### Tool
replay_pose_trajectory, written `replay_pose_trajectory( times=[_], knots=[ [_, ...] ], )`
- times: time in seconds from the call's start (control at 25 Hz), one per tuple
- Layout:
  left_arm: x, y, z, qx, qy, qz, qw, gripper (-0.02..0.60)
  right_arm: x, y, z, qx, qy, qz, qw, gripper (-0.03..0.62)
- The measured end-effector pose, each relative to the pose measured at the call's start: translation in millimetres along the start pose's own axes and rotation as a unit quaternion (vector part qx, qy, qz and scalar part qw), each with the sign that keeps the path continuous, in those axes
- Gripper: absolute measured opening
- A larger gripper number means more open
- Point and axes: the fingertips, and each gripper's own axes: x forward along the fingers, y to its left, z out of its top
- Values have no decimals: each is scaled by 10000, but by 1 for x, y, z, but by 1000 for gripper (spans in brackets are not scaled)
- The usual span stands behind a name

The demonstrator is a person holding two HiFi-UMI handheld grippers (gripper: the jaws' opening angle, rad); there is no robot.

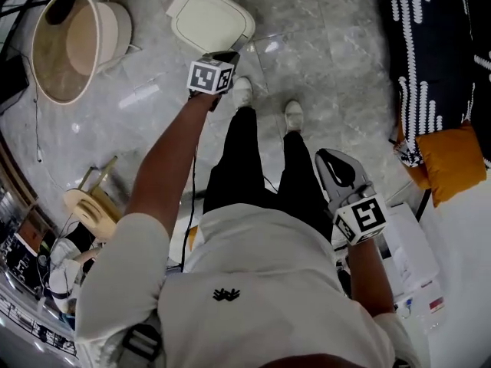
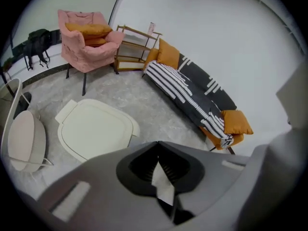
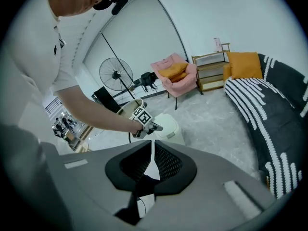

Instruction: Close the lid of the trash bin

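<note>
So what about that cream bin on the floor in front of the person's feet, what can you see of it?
The cream bin is a rounded square and looks like smooth plastic. Its lid lies flat and closed on top, edged by a thin seam line, and a small tab sticks out at one side. It stands upright on the grey marbled floor. The left gripper, jaws together, hangs at the bin's near edge. Whether it touches the lid cannot be told.

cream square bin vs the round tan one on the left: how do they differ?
Cream rounded-square trash bin: closed flat on top; round tan bin: mouth open, inside visible. The cream bin sits just ahead of the left gripper; the tan one stands apart, further left. Both are on the grey marble floor.
</note>
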Motion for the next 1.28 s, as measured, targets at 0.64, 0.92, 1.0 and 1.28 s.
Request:
replay_pose_trajectory(
  times=[0.64,0.92,1.0,1.28],
  knots=[
    [-202,-245,8,-48,-1761,-494,9831,55,-88,23,56,-1519,-675,1107,9798,20],
    [-278,-347,5,613,-2288,-678,9692,55,-124,39,60,-1968,-840,1412,9666,20],
    [-297,-366,4,688,-2489,-661,9638,55,-133,43,56,-2057,-834,1495,9635,19],
    [-346,-399,-1,549,-3124,-337,9478,55,-156,44,53,-2380,-837,1619,9540,14]
  ],
)
